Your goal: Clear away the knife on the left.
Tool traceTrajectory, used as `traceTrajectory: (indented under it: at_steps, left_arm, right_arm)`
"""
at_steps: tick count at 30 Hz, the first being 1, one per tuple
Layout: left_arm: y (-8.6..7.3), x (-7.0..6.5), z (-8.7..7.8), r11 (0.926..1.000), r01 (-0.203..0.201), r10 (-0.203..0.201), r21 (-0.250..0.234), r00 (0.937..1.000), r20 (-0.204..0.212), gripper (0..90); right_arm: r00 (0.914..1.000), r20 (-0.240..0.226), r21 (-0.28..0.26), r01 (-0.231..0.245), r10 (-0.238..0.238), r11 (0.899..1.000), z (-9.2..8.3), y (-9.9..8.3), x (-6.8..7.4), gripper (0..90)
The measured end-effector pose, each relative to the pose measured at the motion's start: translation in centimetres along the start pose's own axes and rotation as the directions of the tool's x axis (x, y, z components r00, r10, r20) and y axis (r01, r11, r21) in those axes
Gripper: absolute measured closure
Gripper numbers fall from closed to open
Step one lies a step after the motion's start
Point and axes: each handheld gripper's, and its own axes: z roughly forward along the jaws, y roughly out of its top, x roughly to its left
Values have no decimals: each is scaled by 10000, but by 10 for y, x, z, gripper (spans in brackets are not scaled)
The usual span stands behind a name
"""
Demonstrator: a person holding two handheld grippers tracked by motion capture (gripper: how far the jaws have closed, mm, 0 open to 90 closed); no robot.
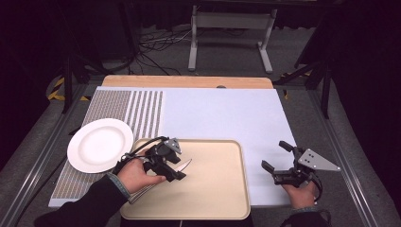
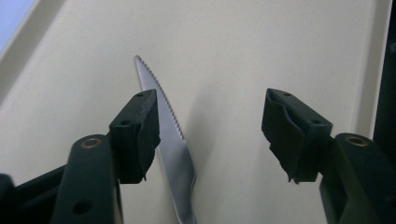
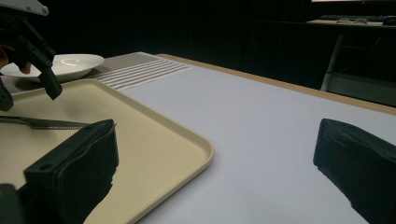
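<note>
Knife (image 1: 184, 165), a serrated table knife, is lying flat on the beige tray (image 1: 222, 198) in the high view, toward the tray's left half, and I am watching my left gripper (image 1: 172, 171) hovering right over its handle end. The person's left hand (image 1: 135, 175) is wrapping that gripper's body. A white plate (image 1: 100, 144) is sitting just off the tray's left corner on the striped placemat (image 1: 137, 111). My right gripper (image 1: 275, 161) is resting well apart from the tray on the white table cover (image 1: 227, 113), its jaws standing apart with nothing between them.

Looking through the left gripper view, I am seeing the knife (image 2: 175, 140) running up between the jaws, its blade passing close under the left pad while the right pad is standing well clear of it. The jaws are spread and neither pad is pressing on the blade. The tray (image 2: 280, 46) is lying underneath.

Looking through the right gripper view, I am seeing its two jaws wide apart over the table cover (image 3: 261, 140), with the tray's rim (image 3: 205, 151) between them. Farther off, the knife (image 3: 46, 123) is lying on the tray below the left gripper (image 3: 28, 74), and the plate (image 3: 77, 63) is sitting behind.
</note>
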Motion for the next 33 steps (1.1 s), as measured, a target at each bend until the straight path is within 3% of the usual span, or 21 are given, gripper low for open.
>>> traceTrajectory:
  at_steps: [5,10,12,15,23,33]
  left_arm:
    - [5,-1,14,9993,-308,307,205,9995,59,517]
    - [7,0,25,9971,-590,578,482,9980,247,765]
    - [7,2,27,9971,-532,513,545,9981,352,899]
    - [6,4,31,9969,-397,362,673,9980,513,900]
    - [7,6,38,9922,-497,479,1145,9987,183,900]
    - [-3,19,31,9925,-1,-7,1226,10000,67,900]
  right_arm:
    - [10000,30,-40,-31,31,10000,-1,-1,-1,11]
    - [10000,18,-37,18,-18,10000,-1,-1,-1,11]
    - [10000,9,-32,-44,44,10000,-2,-1,-1,11]
    - [10000,0,-42,-55,55,10000,-2,-1,-1,11]
    - [10000,-20,-35,-13,13,10000,-2,-1,-1,11]
    - [10000,-34,9,26,-26,10000,-2,-1,-1,13]
